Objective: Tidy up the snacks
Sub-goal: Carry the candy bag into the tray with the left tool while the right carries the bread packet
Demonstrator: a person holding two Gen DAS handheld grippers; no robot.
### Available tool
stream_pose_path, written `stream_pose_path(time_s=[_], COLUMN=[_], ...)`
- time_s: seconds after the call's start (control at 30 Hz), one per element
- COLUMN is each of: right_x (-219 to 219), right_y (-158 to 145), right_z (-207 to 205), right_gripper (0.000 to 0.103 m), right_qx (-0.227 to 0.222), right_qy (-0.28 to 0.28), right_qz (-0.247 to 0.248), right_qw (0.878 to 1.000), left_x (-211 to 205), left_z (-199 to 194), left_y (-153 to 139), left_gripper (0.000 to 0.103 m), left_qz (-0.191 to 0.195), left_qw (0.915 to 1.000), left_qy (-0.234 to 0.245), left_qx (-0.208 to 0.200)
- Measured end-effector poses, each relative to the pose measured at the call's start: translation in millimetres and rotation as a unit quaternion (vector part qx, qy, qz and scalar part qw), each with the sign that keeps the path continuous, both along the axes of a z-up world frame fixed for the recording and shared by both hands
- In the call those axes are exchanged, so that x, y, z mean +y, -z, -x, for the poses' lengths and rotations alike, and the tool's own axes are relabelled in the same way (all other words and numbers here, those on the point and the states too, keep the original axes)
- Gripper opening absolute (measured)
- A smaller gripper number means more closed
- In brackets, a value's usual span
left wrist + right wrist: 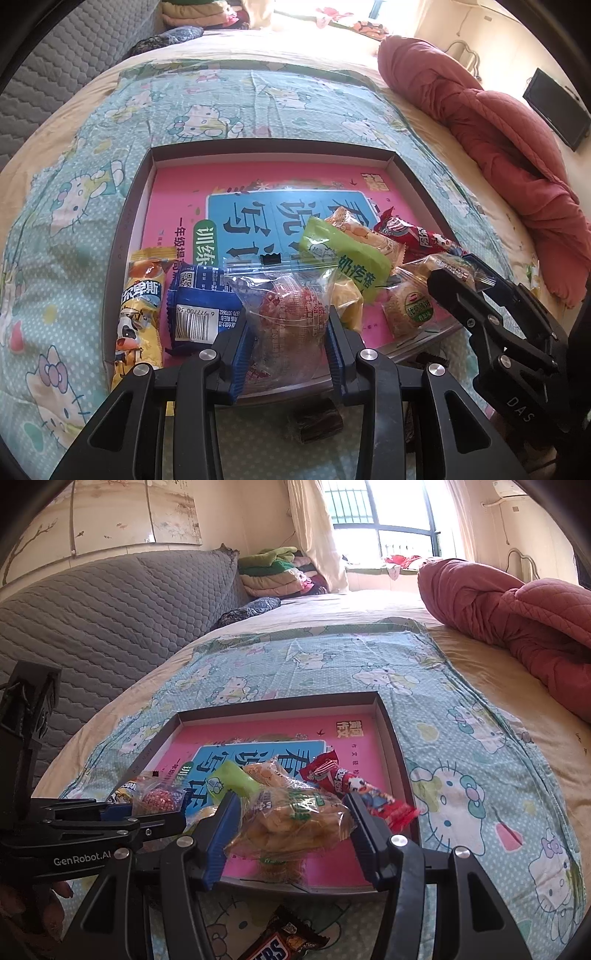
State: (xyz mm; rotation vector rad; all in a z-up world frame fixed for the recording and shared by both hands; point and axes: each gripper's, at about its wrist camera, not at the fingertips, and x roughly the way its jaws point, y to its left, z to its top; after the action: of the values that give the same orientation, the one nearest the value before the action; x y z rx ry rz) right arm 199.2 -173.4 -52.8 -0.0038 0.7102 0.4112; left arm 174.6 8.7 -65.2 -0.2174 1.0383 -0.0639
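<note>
A shallow grey box (125,221) with a pink book on its floor lies on the bed. In it are a yellow cow snack (142,295), a blue packet (201,306), a green packet (351,254) and a red packet (410,234). My left gripper (290,332) is shut on a clear bag with a red sweet (291,314) over the box's near edge. My right gripper (291,825) is shut on a clear bag of golden pastries (291,819), held above the box (391,731); it also shows in the left wrist view (461,273).
A Snickers bar (280,941) and a dark wrapped sweet (317,421) lie on the Hello Kitty sheet (74,229) in front of the box. A red quilt (517,620) is bunched at the right. A grey padded headboard (92,620) rises at the left.
</note>
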Motion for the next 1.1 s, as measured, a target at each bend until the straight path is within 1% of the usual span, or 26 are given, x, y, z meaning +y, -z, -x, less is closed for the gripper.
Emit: stream_pose_path(time_s=[0.13,0.33,0.63,0.8,0.97,1.1], right_x=[0.0,0.3,-2.5,-4.4,-5.4,-7.6], right_y=[5.3,6.9,7.7,9.0,8.0,7.5], right_z=[-2.3,-2.3,-4.5,-6.6,-6.7,-5.4], right_gripper=[0.058,0.058,0.059,0.062,0.064,0.067], right_qx=[0.008,0.009,0.017,0.023,0.020,0.019], right_qy=[0.004,0.007,0.014,0.017,0.024,0.030], right_qz=[0.004,0.007,0.001,-0.002,0.007,0.007], right_qw=[1.000,1.000,1.000,1.000,0.999,0.999], left_x=[-0.4,0.0,-0.1,-0.2,0.0,-0.5], left_z=[-0.3,0.0,0.4,0.0,0.4,0.1], left_y=[-0.2,0.1,-0.1,-0.5,-1.0,-1.0], left_gripper=[0.037,0.037,0.037,0.037,0.037,0.038], left_qz=[0.000,0.002,0.003,0.004,0.005,0.005], left_qw=[1.0000,1.0000,1.0000,1.0000,1.0000,1.0000], left_qy=[0.000,-0.002,-0.002,-0.002,-0.003,-0.002], left_qx=[0.000,0.000,0.001,0.001,0.000,0.001])
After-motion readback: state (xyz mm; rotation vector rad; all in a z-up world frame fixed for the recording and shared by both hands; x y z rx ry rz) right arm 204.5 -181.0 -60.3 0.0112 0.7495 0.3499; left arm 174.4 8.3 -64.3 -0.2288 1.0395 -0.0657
